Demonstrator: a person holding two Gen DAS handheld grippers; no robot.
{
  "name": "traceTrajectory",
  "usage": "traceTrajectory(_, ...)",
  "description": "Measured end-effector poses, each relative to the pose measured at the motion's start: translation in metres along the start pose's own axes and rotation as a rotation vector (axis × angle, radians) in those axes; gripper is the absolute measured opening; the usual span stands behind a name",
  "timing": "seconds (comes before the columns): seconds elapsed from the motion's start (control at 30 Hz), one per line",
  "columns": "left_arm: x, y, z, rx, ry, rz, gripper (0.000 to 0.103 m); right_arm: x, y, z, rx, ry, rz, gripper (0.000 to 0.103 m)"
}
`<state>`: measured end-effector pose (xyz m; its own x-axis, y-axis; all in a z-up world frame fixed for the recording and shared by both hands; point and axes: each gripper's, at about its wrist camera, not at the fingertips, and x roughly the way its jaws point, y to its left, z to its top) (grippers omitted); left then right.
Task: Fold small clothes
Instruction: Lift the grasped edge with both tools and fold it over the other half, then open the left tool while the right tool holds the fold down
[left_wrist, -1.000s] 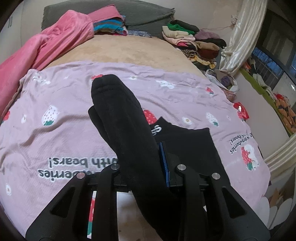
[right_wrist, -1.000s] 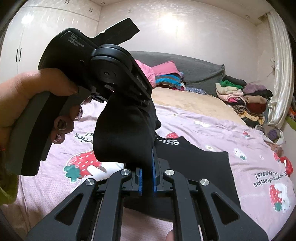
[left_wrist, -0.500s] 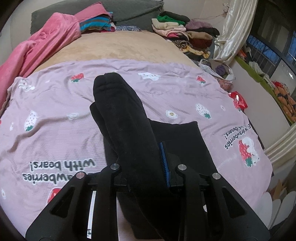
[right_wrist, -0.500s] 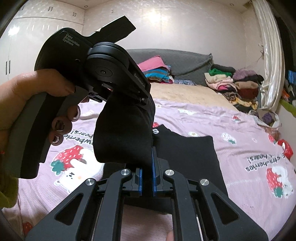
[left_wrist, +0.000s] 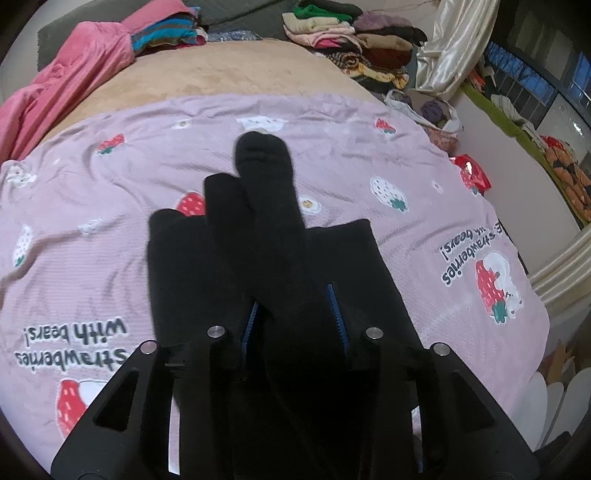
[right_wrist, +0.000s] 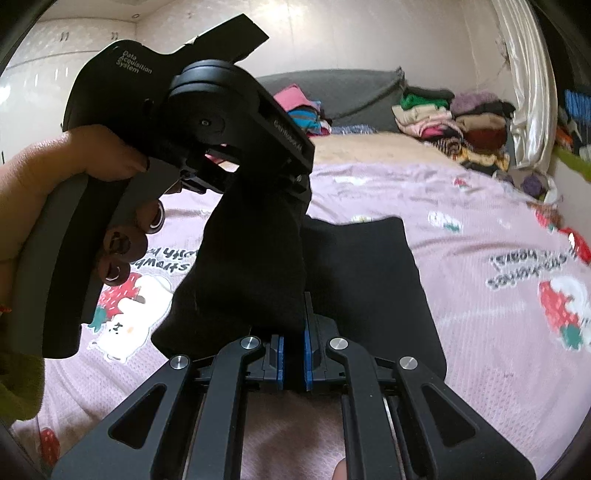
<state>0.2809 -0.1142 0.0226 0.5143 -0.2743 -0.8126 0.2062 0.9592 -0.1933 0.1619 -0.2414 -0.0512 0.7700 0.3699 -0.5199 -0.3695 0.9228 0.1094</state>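
Observation:
A black sock (left_wrist: 266, 206) hangs between my two grippers above the bed. My left gripper (left_wrist: 295, 306) has its jaws spread, with the sock lying between the blue pads. It shows from outside in the right wrist view (right_wrist: 236, 133), held by a hand, with the sock (right_wrist: 251, 258) draped below it. My right gripper (right_wrist: 293, 354) is shut on the sock's lower end. A flat black garment (right_wrist: 369, 273) lies on the pink strawberry blanket (left_wrist: 406, 155) under the sock; it also shows in the left wrist view (left_wrist: 354, 258).
A pink garment (left_wrist: 74, 81) lies at the bed's far left. Folded clothes are stacked at the head of the bed (left_wrist: 354, 40). A curtain (left_wrist: 443, 48) and a window are on the right. A beige blanket (left_wrist: 229, 70) covers the far half.
My left gripper's jaws have opened wider around the sock. The sock has shifted right and lower in the left view, now over the flat black garment. My right gripper stays shut on it.

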Motion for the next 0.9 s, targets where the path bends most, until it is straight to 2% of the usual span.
traceTrajectory(0.17,0.018,-0.013,0.000,0.016,0.034,-0.008,0.032,0.009,-0.021,-0.010,0.108,0.057,0.072,0.007)
traceTrajectory(0.33,0.033,-0.022,0.003,0.014,0.067,-0.015,0.042,0.015,-0.039,-0.015,0.207,0.099,0.142,0.007)
traceTrajectory(0.43,0.044,-0.030,0.005,0.025,0.088,0.009,0.049,0.017,-0.046,-0.017,0.251,0.120,0.167,0.008)
traceTrajectory(0.5,0.049,-0.034,0.005,0.030,0.095,0.002,0.062,0.019,-0.052,-0.020,0.289,0.142,0.184,0.008)
traceTrajectory(0.63,0.058,-0.038,0.007,0.006,0.120,-0.058,0.071,0.024,-0.065,-0.027,0.352,0.182,0.212,0.014)
traceTrajectory(0.67,0.060,-0.038,0.006,0.004,0.125,-0.071,0.078,0.024,-0.068,-0.028,0.362,0.187,0.221,0.016)
traceTrajectory(0.73,0.058,-0.038,0.006,-0.009,0.117,-0.096,0.079,0.022,-0.073,-0.029,0.381,0.187,0.241,0.018)
traceTrajectory(0.77,0.056,-0.038,0.005,-0.017,0.112,-0.111,0.080,0.022,-0.075,-0.030,0.384,0.191,0.254,0.023)
traceTrajectory(0.83,0.050,-0.032,0.004,-0.039,0.102,-0.133,0.081,0.020,-0.078,-0.030,0.383,0.198,0.269,0.025)
traceTrajectory(0.9,0.043,-0.027,0.004,-0.054,0.091,-0.132,0.085,0.018,-0.079,-0.030,0.387,0.208,0.290,0.035)
